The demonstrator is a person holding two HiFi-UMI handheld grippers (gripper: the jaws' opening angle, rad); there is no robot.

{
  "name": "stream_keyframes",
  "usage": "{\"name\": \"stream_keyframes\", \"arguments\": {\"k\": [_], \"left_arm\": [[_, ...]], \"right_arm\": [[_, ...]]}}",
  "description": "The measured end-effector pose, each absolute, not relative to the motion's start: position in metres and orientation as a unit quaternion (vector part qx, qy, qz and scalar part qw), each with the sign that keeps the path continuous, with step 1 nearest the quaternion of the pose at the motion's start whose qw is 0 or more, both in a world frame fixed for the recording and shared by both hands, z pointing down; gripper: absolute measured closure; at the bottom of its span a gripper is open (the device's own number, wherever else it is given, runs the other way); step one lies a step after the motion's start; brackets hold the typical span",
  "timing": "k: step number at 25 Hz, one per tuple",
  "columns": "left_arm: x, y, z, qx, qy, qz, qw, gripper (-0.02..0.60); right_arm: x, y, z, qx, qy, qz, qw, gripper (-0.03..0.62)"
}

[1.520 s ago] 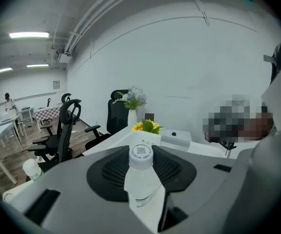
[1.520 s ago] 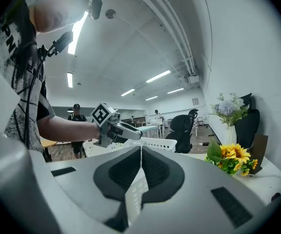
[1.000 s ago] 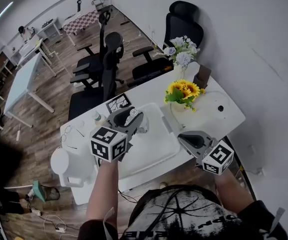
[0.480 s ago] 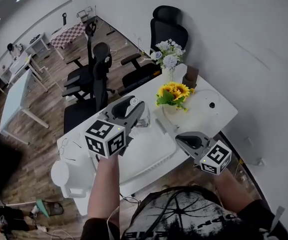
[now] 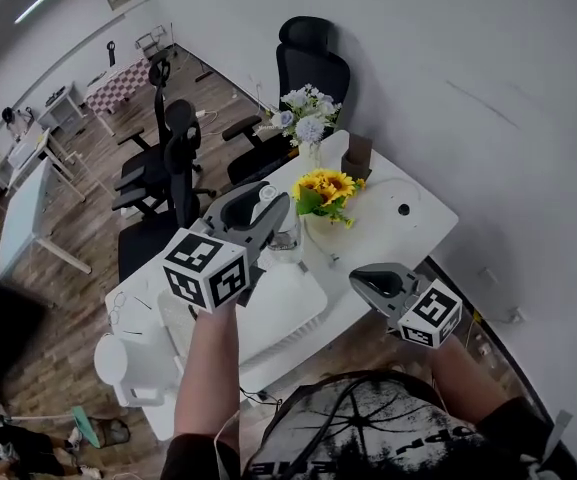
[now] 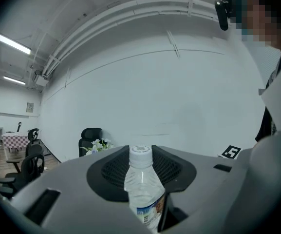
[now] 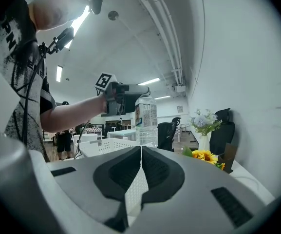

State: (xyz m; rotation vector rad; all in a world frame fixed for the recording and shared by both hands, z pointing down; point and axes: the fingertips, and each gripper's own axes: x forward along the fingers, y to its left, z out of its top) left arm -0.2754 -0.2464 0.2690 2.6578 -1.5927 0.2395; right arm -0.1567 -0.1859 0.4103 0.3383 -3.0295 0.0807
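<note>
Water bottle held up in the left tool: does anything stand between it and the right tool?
Nothing visible does. In the right gripper view the water bottle, clamped in the left tool, stands in open air ahead of the shut right tool; the white basket lies below that line.

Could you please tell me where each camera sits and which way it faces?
Head view: on the person's head, looking steeply down at the white table; both forearms, left hand-held gripper and right hand-held gripper show.
Left gripper view: on the left hand-held gripper, facing the white wall along jaws shut on the water bottle.
Right gripper view: on the right hand-held gripper, over shut, empty jaws toward the left hand-held gripper and the sunflowers.
All three show the water bottle.
</note>
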Motion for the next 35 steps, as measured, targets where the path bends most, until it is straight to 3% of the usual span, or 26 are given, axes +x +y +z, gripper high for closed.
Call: {"name": "stream_keyframes", "arguments": {"k": [22, 35], "left_arm": [[-0.136, -0.322, 0.33, 0.87, -0.486, 0.063, 0.056, 0.431], [-0.095, -0.351, 0.408, 0.868, -0.486, 0.068, 0.07, 0.43]], "right_arm": [[-0.018, -0.247, 0.429, 0.163, -0.983, 0.037, 0.075, 0.569], [0.015, -0.272, 0.452, 0.17, -0.979, 0.06, 0.096, 0.569]]}}
